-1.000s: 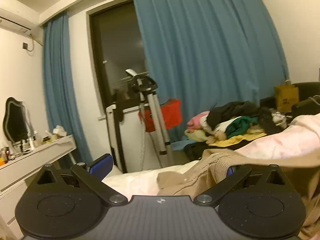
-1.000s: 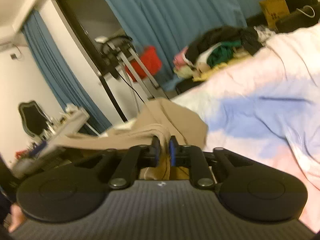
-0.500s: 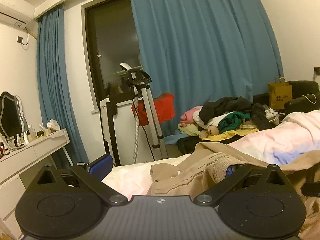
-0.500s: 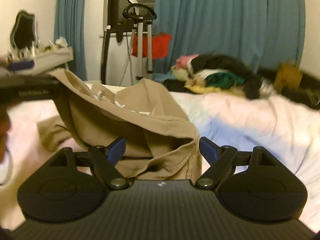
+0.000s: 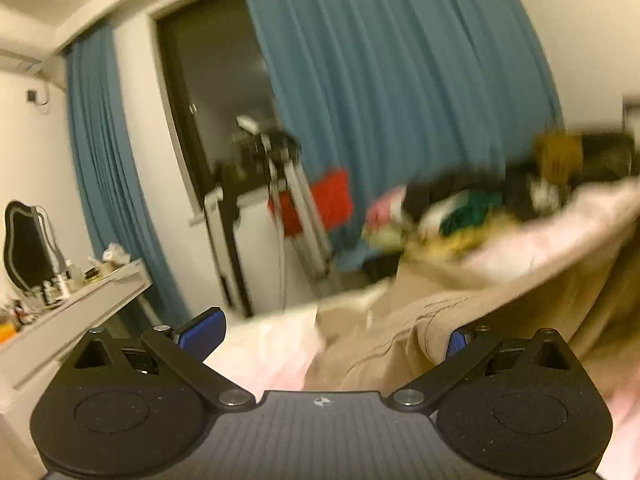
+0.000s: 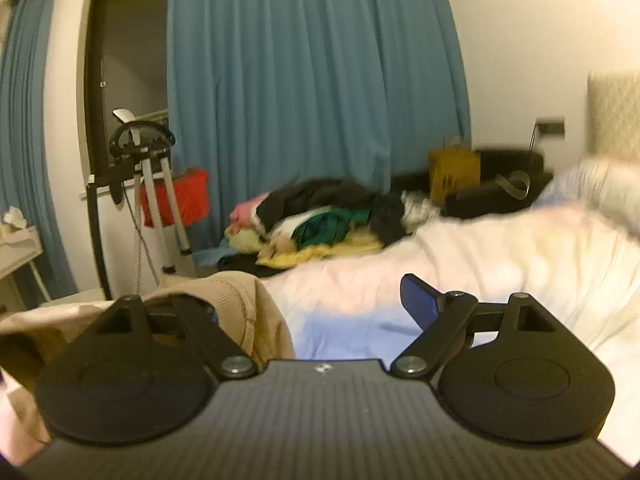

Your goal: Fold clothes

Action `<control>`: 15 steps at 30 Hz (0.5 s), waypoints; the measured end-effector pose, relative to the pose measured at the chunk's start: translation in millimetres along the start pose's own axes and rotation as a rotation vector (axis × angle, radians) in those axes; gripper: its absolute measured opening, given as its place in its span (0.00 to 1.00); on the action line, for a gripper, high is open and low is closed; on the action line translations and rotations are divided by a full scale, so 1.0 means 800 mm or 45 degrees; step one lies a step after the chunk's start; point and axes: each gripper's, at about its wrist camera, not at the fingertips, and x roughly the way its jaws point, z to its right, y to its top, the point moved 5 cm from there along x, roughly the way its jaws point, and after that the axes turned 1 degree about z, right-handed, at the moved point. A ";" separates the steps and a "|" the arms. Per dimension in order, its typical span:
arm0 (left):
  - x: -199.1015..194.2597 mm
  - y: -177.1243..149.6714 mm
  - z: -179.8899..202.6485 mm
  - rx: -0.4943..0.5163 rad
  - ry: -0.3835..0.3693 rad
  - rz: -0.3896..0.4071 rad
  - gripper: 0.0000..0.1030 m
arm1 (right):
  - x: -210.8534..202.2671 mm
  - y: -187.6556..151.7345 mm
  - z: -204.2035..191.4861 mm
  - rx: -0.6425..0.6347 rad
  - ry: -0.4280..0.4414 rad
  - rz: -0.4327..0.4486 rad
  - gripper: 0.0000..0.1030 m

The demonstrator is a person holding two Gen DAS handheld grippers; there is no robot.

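Seemingly unlabelled, the tan garment lies by both wide-apart grippers, left gripper and right gripper, gripping nothing.

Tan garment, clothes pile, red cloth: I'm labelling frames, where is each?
tan garment (image 5: pixel 404 340), left wrist view, stitched fold.
clothes pile (image 6: pixel 320 220), right wrist view, green piece in the middle.
red cloth (image 6: pixel 188 196), right wrist view, its centre.

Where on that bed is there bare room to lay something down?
The pale bedspread is bare between the tan garment and the pillow. The far edge is crowded with a heap of clothes. The white dresser is cluttered with small things.
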 end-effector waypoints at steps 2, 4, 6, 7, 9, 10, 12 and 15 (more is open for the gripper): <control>0.010 -0.015 0.012 0.051 -0.009 -0.091 1.00 | -0.004 0.000 -0.006 -0.028 0.012 0.005 0.82; 0.016 -0.025 0.016 0.043 -0.022 -0.110 1.00 | -0.006 -0.004 -0.011 -0.034 0.048 -0.022 0.82; 0.019 -0.029 0.020 0.031 -0.055 -0.114 1.00 | -0.008 -0.006 -0.018 -0.035 0.090 -0.042 0.82; 0.020 -0.030 0.023 0.030 -0.076 -0.110 1.00 | -0.009 -0.006 -0.021 -0.043 0.108 -0.047 0.82; 0.022 -0.031 0.031 0.046 -0.111 -0.100 1.00 | -0.010 -0.007 -0.029 -0.069 0.128 -0.053 0.82; 0.025 -0.033 0.035 0.065 -0.114 -0.105 1.00 | -0.009 -0.007 -0.031 -0.080 0.133 -0.055 0.82; 0.036 -0.038 0.044 0.105 -0.101 -0.130 1.00 | -0.007 -0.008 -0.035 -0.105 0.145 -0.063 0.82; 0.060 -0.058 0.039 0.127 0.037 -0.243 1.00 | 0.009 -0.021 -0.022 -0.114 0.114 -0.135 0.82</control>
